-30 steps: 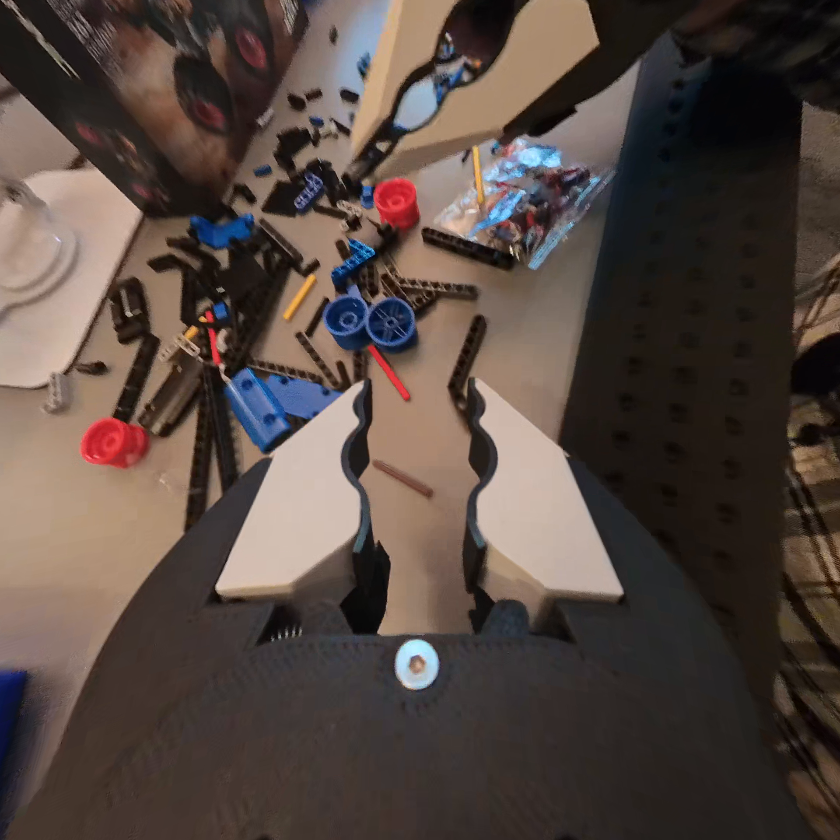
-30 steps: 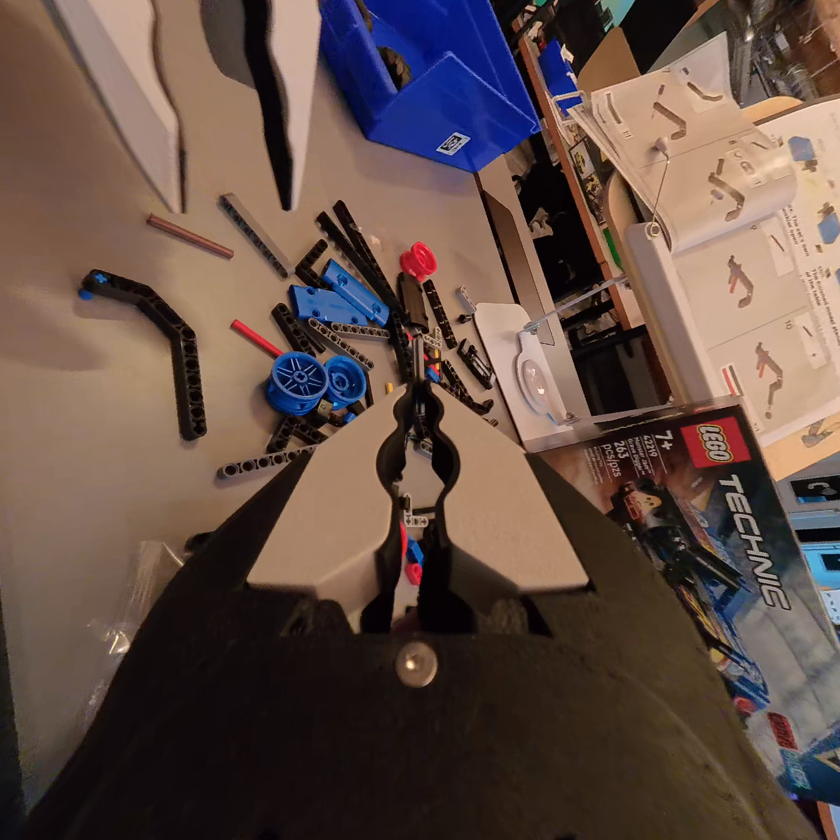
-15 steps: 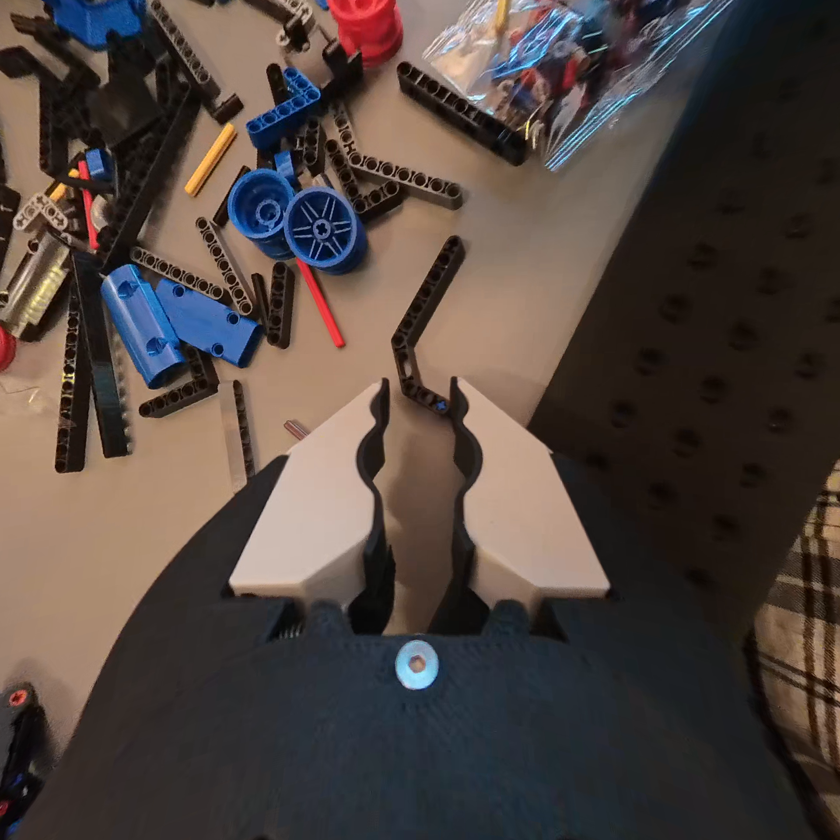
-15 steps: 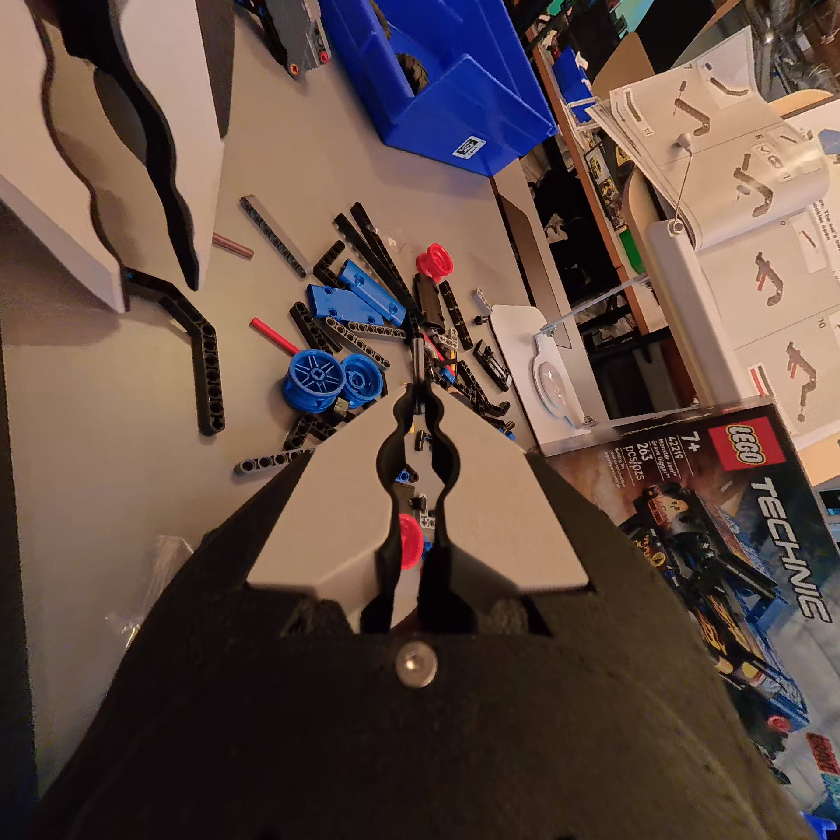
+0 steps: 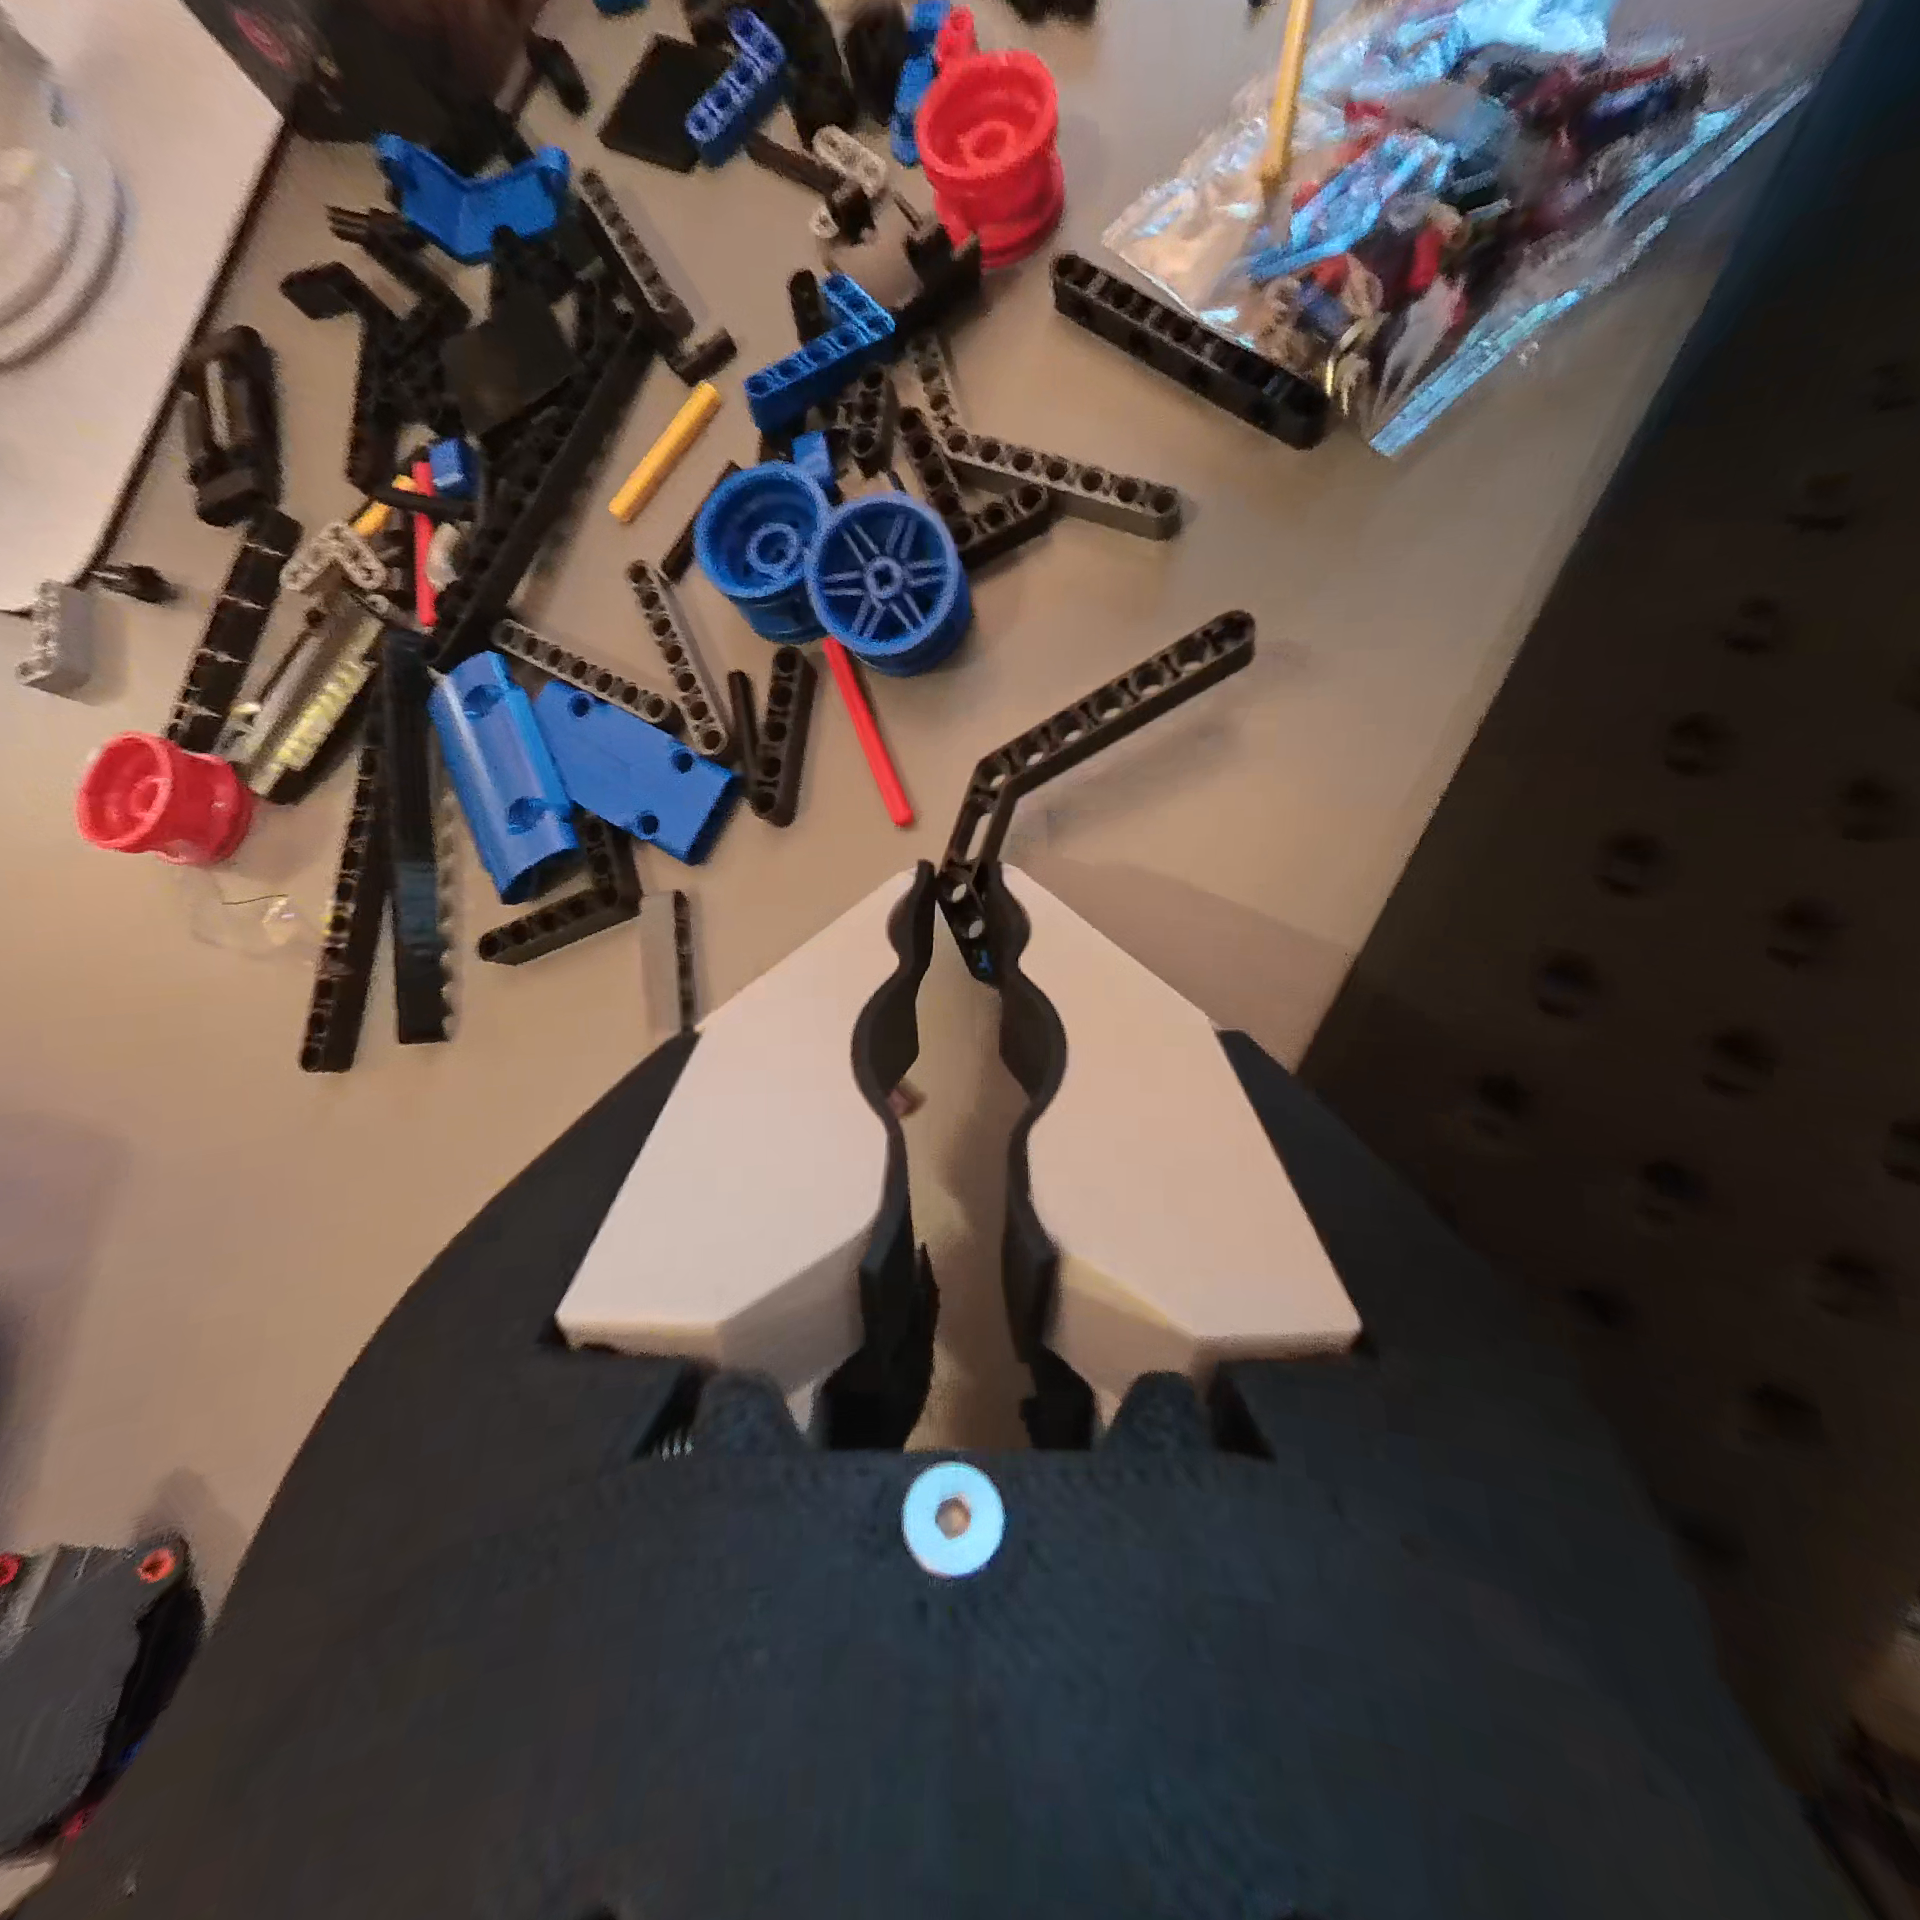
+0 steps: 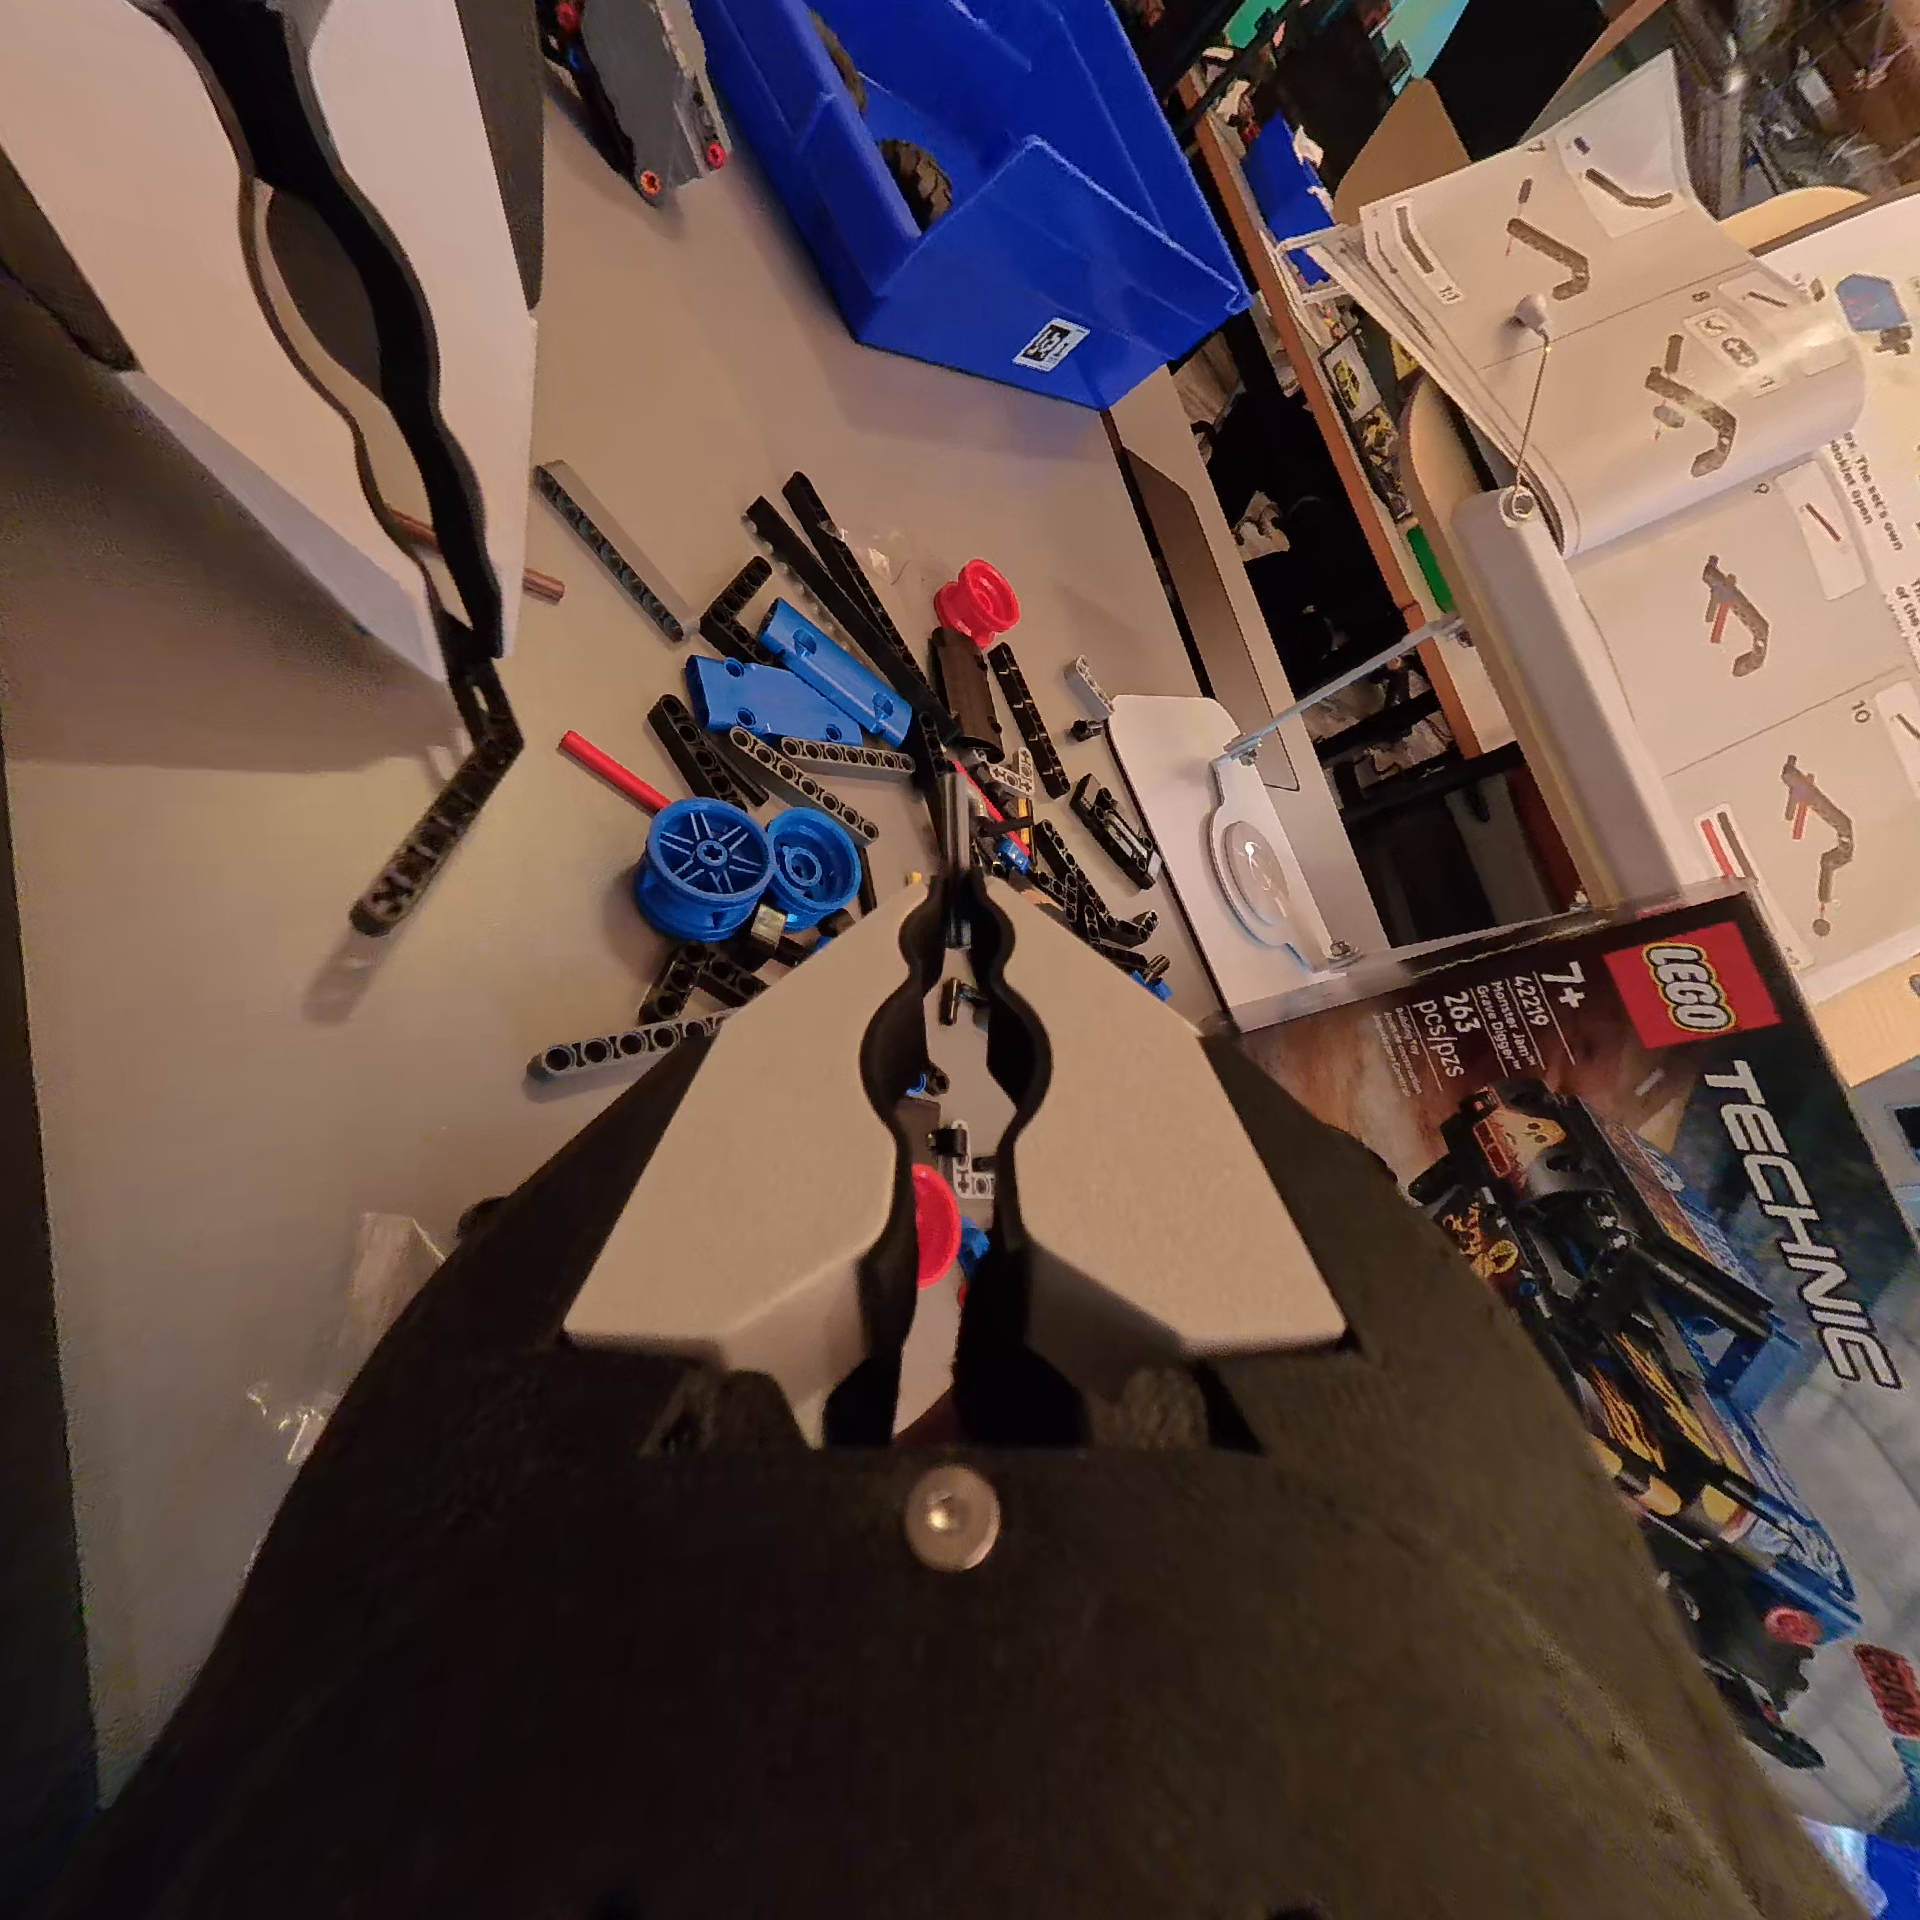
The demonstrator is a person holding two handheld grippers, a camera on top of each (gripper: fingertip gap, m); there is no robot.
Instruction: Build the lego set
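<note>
In the left wrist view my left gripper [image 5: 961,902] is shut on the short end of a black angled beam [image 5: 1101,717]. The long arm of the beam points away to the upper right, above the table. The right wrist view shows the left gripper [image 6: 468,634] at the upper left, with the beam [image 6: 447,800] hanging from it and casting a shadow on the table. My right gripper [image 6: 951,896] is shut on a thin black pin [image 6: 954,826] that sticks out past its fingertips. It hovers over the pile of loose parts [image 6: 831,748].
Two blue wheels [image 5: 831,582], red wheel hubs [image 5: 992,135], a red axle [image 5: 868,732] and black beams litter the table. A parts bag [image 5: 1455,208] lies far right beside a black perforated board [image 5: 1662,935]. A blue bin [image 6: 987,208], the set's box [image 6: 1662,1195] and an open instruction booklet [image 6: 1714,364] surround the pile. Across from one pair of fingers to the other is roughly 12 cm. About 4 cm separates my left fingertips from the red axle [image 5: 868,732]. The right camera catches it too, in the right wrist view [image 6: 641,785].
My left gripper moved over the angled beam, closed on its short end and raised it off the table. My right gripper stayed shut on the pin and barely moved.
</note>
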